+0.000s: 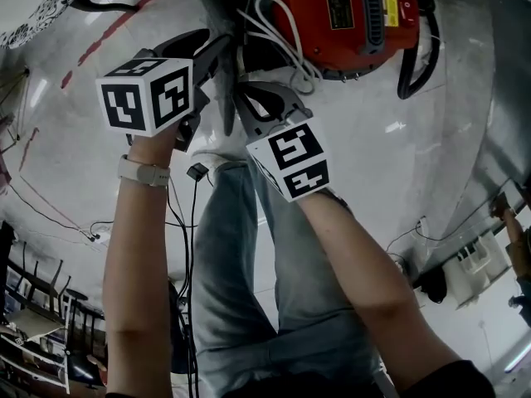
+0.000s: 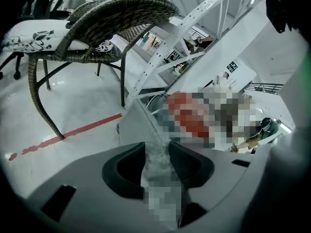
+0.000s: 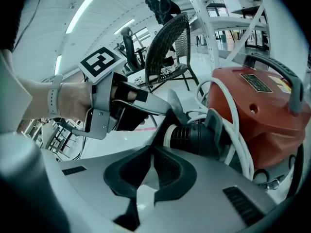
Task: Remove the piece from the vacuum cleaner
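Observation:
The red vacuum cleaner (image 1: 348,15) (image 3: 262,106) stands on the pale floor, with a white cable (image 1: 282,40) looped on it. A flat grey nozzle piece (image 1: 226,89) (image 2: 146,125) (image 3: 174,103) sticks out from the black ribbed hose cuff (image 3: 192,139). My left gripper (image 1: 214,77) (image 2: 158,152) is open; the piece lies between its jaws, and I cannot see the pads press on it. My right gripper (image 1: 253,98) (image 3: 151,161) is shut on the piece's thin near end.
A wicker chair (image 2: 112,13) (image 3: 170,38) stands beyond the vacuum cleaner, beside a white perforated frame (image 2: 194,28). A red line (image 2: 82,130) (image 1: 124,19) runs across the floor. The person's legs in jeans (image 1: 274,288) are below the grippers. Thin cables (image 1: 50,214) trail at the left.

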